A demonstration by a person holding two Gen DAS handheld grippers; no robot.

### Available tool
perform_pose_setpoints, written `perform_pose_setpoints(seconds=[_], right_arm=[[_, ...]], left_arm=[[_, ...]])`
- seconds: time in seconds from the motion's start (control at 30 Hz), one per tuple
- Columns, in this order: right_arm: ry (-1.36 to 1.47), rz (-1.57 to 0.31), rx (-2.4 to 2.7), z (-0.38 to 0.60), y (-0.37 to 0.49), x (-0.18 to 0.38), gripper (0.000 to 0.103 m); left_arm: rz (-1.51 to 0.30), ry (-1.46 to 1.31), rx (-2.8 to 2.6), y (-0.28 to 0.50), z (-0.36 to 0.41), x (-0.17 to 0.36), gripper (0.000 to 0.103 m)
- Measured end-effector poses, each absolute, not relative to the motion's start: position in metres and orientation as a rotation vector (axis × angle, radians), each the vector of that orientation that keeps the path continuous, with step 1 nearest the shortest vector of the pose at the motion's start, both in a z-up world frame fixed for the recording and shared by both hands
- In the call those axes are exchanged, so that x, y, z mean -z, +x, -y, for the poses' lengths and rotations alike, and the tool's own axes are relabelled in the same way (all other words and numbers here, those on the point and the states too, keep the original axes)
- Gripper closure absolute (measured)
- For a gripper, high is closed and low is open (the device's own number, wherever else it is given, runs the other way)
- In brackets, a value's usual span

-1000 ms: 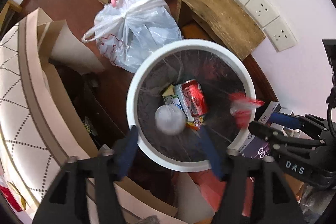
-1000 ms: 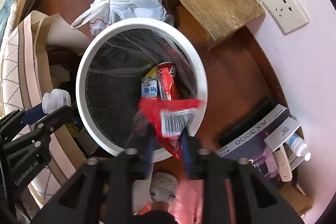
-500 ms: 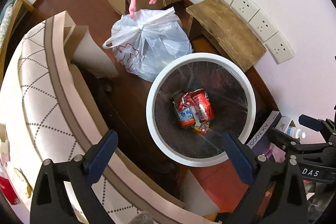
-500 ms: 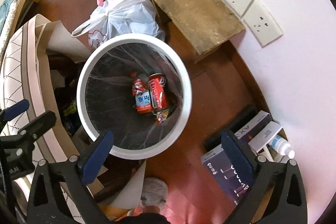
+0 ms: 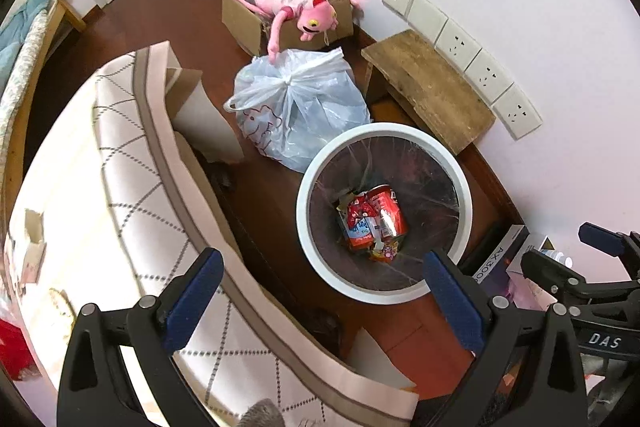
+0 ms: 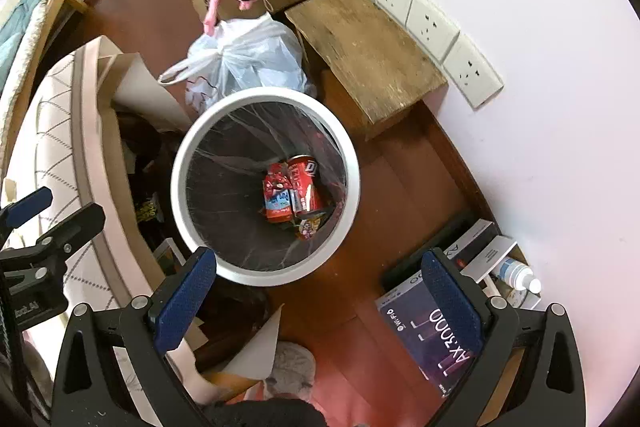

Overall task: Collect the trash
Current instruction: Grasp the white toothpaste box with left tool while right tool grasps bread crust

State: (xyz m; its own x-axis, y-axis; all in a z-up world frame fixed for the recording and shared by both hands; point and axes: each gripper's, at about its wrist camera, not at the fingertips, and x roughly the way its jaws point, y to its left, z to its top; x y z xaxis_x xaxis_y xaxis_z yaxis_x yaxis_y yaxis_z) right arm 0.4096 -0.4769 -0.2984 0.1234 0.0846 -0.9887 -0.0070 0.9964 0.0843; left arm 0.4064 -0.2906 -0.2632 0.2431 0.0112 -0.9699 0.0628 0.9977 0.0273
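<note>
A round white bin (image 5: pixel 316 167) with a clear liner stands on the brown floor; it also shows in the right wrist view (image 6: pixel 182 155). At its bottom lie a red can (image 5: pixel 386 205), red wrappers (image 5: pixel 360 223) and other scraps; the can (image 6: pixel 306 183) and wrappers (image 6: pixel 276 195) show in the right wrist view too. My left gripper (image 5: pixel 324 301) is open and empty, held above and in front of the bin. My right gripper (image 6: pixel 320 301) is open and empty, above the bin's near side.
A tied white plastic bag (image 5: pixel 296 107) lies behind the bin. A cardboard box with a pink plush toy (image 5: pixel 296 7) sits by the wall. A wooden stool (image 5: pixel 428 87) stands right. A patterned couch edge (image 5: pixel 120 207) runs left. Boxes (image 6: pixel 436 323) and a bottle (image 6: pixel 518 277) lie right.
Both grippers opened and dropped a white cup and a red wrapper into the bin. Both then rose and pulled back, so the bin looks smaller.
</note>
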Motion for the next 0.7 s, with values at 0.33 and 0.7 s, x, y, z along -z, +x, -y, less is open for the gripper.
perform_pose_setpoints(seconds=[0.33, 0.7], right_arm=[[0.067, -1.334, -0.077, 0.472, 0.376, 0.240, 0.000], [0.158, -1.154, -0.178, 0.442, 0.328, 0.148, 0.000]], left_arm=[[-1.207, 0.052, 0.017, 0.370, 0.284, 0.204, 0.000], [-1.051, -0.044, -0.199, 0.297, 0.198, 0.141, 0.000]])
